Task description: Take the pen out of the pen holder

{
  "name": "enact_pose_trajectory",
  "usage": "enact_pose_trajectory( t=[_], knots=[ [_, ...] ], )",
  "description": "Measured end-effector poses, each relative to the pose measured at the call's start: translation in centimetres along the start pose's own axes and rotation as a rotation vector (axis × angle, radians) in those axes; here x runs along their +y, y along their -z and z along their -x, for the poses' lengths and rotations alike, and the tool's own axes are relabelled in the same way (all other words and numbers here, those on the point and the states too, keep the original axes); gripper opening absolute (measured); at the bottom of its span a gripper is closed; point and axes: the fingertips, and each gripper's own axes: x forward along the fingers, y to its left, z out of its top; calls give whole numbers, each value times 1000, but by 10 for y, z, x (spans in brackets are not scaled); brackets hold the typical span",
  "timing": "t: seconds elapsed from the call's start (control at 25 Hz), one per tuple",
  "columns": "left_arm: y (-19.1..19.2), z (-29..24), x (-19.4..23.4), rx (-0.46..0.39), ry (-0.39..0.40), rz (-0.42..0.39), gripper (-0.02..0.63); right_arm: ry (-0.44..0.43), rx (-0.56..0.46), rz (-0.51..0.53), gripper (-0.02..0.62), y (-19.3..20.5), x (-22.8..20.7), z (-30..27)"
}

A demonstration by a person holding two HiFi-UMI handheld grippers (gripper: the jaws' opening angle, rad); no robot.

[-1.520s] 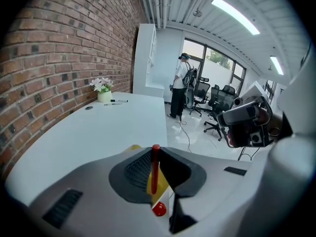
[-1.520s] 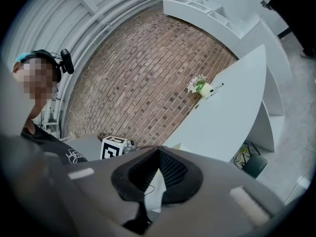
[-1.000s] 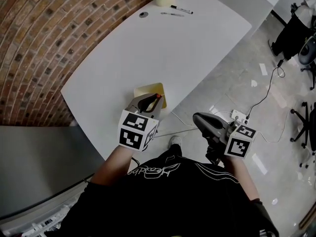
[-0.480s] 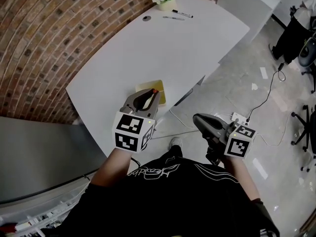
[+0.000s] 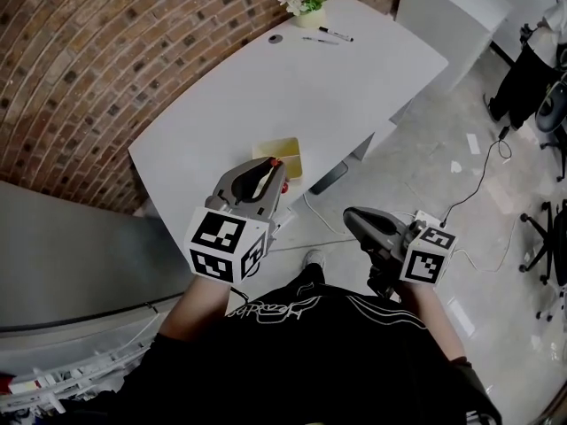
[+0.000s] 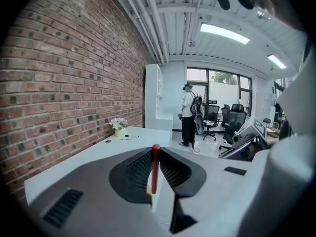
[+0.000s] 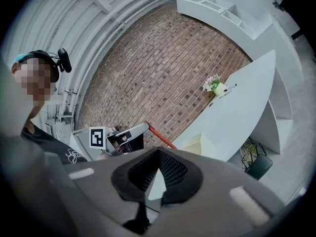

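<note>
A pale yellow pen holder (image 5: 285, 151) stands at the near edge of the white table (image 5: 310, 87). My left gripper (image 5: 274, 170) hangs just above and in front of it, shut on a red pen (image 5: 275, 161). In the left gripper view the red pen (image 6: 155, 168) stands upright between the pads, with a bit of the yellow pen holder (image 6: 148, 189) below it. The right gripper view shows the red pen (image 7: 160, 137) slanting out of the left gripper (image 7: 140, 130) above the pen holder (image 7: 202, 144). My right gripper (image 5: 350, 217) stays off the table over the floor, its jaws shut on nothing (image 7: 157, 154).
A flower pot (image 5: 306, 7), two markers (image 5: 335, 34) and a small dark disc (image 5: 275, 38) lie at the table's far end. A brick wall runs along the left. A power strip with cables (image 5: 427, 212) lies on the floor; office chairs stand right. A person (image 6: 189, 115) stands far off.
My left gripper has risen with the red pen, lifting it up from the yellow holder. The right gripper has barely shifted.
</note>
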Motion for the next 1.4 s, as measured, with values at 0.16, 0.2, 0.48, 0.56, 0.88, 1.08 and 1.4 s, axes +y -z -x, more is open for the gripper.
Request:
enact_pose_trajectory(
  t=[0.16,0.2,0.48,0.56,0.88,1.08,1.4],
  knots=[
    [-4,19,-12,-22,20,20,51,-11,3,21,3,5,14,6],
    [-5,23,-16,-31,32,31,51,-13,1,28,3,5,17,9],
    [-6,46,-55,-35,123,67,51,-11,-23,75,3,-1,40,34],
    [-5,52,-66,-35,145,75,51,-10,-30,85,3,-1,47,41],
    [0,78,-115,-67,222,42,51,-22,-58,128,3,3,73,71],
    [7,93,-146,-78,274,37,51,-21,-64,168,3,9,89,88],
    [16,118,-185,-92,342,48,51,-29,-68,207,3,25,113,115]
  ],
)
